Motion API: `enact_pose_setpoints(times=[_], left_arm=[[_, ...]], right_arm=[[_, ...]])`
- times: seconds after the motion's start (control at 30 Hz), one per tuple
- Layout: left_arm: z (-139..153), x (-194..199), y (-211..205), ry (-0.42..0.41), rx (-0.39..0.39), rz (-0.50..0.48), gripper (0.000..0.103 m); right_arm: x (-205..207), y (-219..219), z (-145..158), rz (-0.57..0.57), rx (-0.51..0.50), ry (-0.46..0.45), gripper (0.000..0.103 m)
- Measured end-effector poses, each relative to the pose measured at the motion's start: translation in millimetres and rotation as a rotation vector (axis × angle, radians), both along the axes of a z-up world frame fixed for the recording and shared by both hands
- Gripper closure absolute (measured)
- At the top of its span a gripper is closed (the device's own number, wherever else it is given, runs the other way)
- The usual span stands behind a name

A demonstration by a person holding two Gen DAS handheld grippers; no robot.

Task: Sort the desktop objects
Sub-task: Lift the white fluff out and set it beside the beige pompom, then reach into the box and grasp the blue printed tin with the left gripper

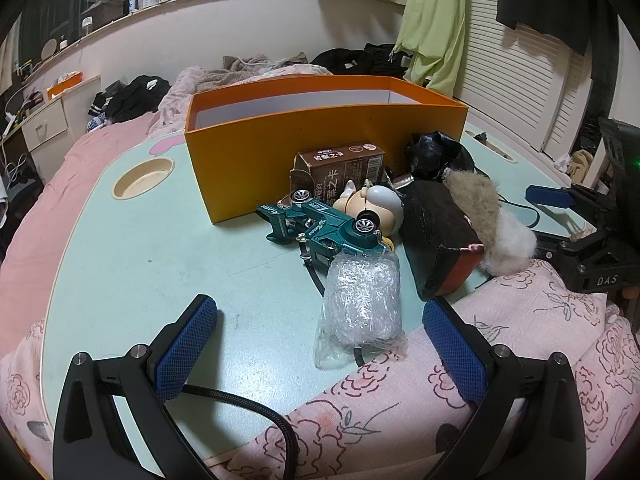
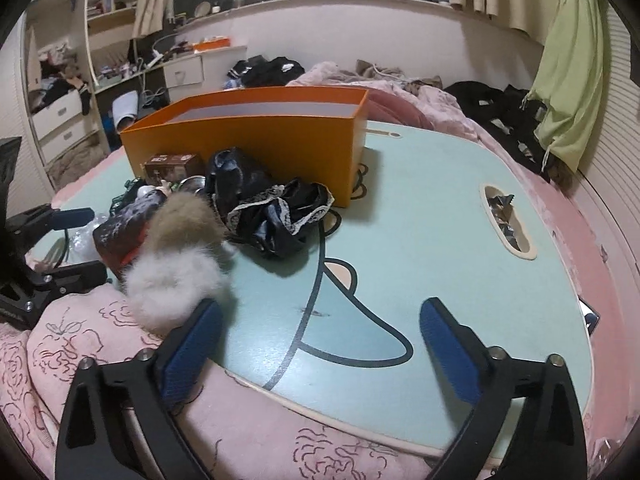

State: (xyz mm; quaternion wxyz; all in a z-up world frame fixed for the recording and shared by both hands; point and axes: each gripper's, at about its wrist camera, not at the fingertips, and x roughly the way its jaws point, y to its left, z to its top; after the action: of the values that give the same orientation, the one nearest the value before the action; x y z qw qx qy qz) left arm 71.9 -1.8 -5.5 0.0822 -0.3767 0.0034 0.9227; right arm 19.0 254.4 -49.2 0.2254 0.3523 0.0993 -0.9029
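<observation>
A cluttered bedroom; a pale green lap table [image 1: 140, 248] sits on a pink bed, with a flowered pink cloth [image 2: 100, 344] lapping over its near edge. An orange box [image 1: 304, 152], open-topped and seemingly empty, stands at the table's far side, probably as the bin for sorting. The loose items lie heaped just in front of it, within reach of both hands: a brown carton [image 1: 340, 168], a green toy car [image 1: 320, 228] on its side, a bubble-wrapped bundle [image 1: 360, 304], a dark block [image 1: 436, 236], a fur tuft [image 2: 176, 260] and black lace fabric [image 2: 272, 212].

Left gripper [image 1: 320, 344]: jaws apart, empty, with the bundle lying just ahead between them. Right gripper [image 2: 320, 344]: jaws wide apart, nothing between them, left pad just beside the fur.

The left view alone shows the car, a small figurine [image 1: 372, 204] and the round cup recess [image 1: 144, 178]. The right view alone shows the oval slot [image 2: 508, 220] and the table's printed figure.
</observation>
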Motion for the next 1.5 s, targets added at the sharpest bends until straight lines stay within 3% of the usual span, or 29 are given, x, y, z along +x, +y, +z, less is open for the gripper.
enact_pose_setpoints(times=[0.23, 0.47, 0.57, 0.8, 0.93, 1.07, 1.17, 1.37, 1.5], left_arm=[[0, 0, 0, 0.0, 0.003, 0.002, 0.0], [12, -4, -7, -0.003, 0.054, 0.009, 0.0], [29, -4, -12, 0.052, 0.078, 0.027, 0.0], [96, -30, -15, 0.165, 0.048, 0.023, 0.001], [112, -84, -18, 0.032, 0.069, 0.032, 0.025], [89, -153, -18, -0.238, 0.134, 0.094, 0.027], [65, -182, -14, -0.37, 0.106, 0.17, 0.027], [37, -212, -9, -0.465, 0.065, 0.265, 0.026], [27, -228, -1, -0.482, -0.068, 0.301, 0.026]], right_arm=[[2, 0, 1, -0.001, 0.004, -0.003, 0.0], [2, 2, 1, -0.008, 0.003, -0.006, 0.0], [2, 4, 1, -0.004, -0.001, -0.005, 0.0], [8, 2, 1, -0.003, -0.003, -0.002, 0.0], [8, 2, 2, -0.002, -0.005, -0.001, 0.0], [8, 2, 2, -0.001, -0.006, 0.0, 0.0], [9, 3, 3, 0.0, -0.008, 0.001, 0.0], [9, 2, 3, 0.0, -0.008, 0.002, 0.0], [8, 1, 5, 0.002, -0.009, 0.003, 0.0]])
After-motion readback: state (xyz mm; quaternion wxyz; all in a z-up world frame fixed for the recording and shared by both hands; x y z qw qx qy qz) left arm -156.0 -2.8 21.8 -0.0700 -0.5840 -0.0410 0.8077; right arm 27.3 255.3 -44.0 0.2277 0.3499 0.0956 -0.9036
